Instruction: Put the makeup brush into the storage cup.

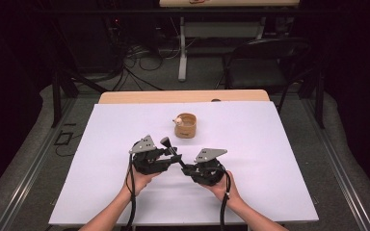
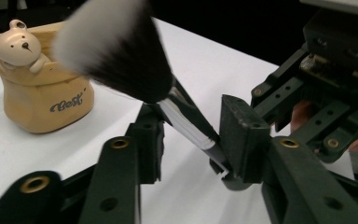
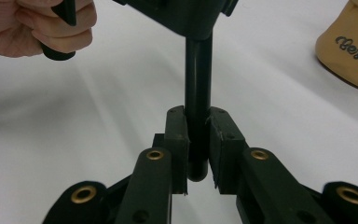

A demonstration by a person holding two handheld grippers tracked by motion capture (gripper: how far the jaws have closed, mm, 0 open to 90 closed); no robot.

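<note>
Clamping the brush handle, right hand-held gripper; left hand-held gripper half-closed around it.

The brush is seen slanting between the left gripper jaws, which are not yet pressed on it — bristles toward 11 o'clock. The bear-trimmed cup is located at 10 o'clock; the right gripper at 2 o'clock.

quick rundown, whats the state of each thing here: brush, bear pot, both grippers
makeup brush: off the table, slanted, bristle head up toward the pot
bear pot: upright on the white sheet, apart from the brush
right gripper: shut on the handle end
left gripper: jaws around the ferrule end; full contact unclear
</note>
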